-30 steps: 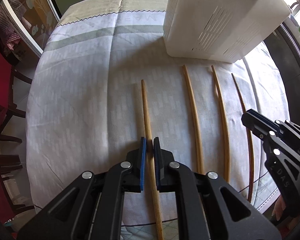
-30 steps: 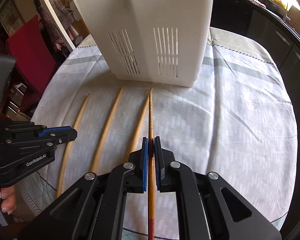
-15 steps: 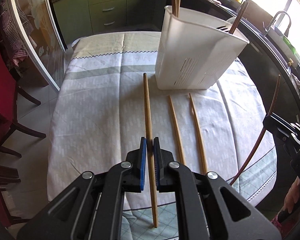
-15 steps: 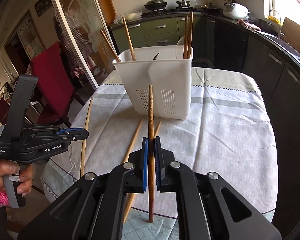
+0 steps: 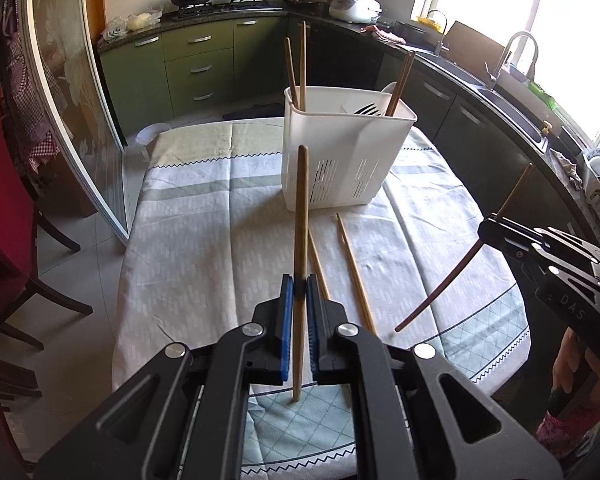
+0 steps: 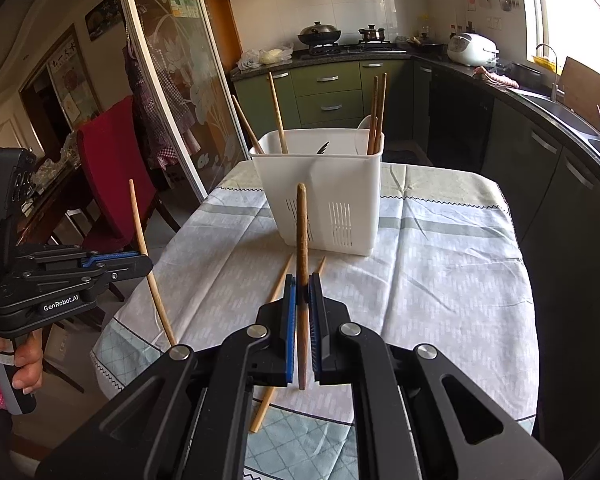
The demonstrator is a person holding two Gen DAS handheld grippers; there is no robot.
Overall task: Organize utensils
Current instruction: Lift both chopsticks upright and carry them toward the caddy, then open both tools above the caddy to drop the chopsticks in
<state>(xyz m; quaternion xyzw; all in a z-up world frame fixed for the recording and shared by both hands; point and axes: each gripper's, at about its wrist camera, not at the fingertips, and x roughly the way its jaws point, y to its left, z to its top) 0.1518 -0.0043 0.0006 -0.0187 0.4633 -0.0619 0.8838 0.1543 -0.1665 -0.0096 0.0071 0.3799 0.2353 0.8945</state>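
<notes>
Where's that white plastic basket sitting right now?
In both wrist views the white basket stands upright at the table's far end, beyond two chopsticks lying on the cloth.

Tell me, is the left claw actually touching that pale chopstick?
Touching. In the left wrist view the left claw has both blue pads pressed against the pale chopstick, which is held off the tablecloth.

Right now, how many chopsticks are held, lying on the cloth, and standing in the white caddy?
Chopsticks held in gripper fingers: 2, a light wooden chopstick in the left gripper and a dark brown chopstick in the right gripper.
Light wooden chopsticks lying on the tablecloth: 2
Chopsticks standing in the white slotted plastic caddy: 4
Total: 8
</notes>
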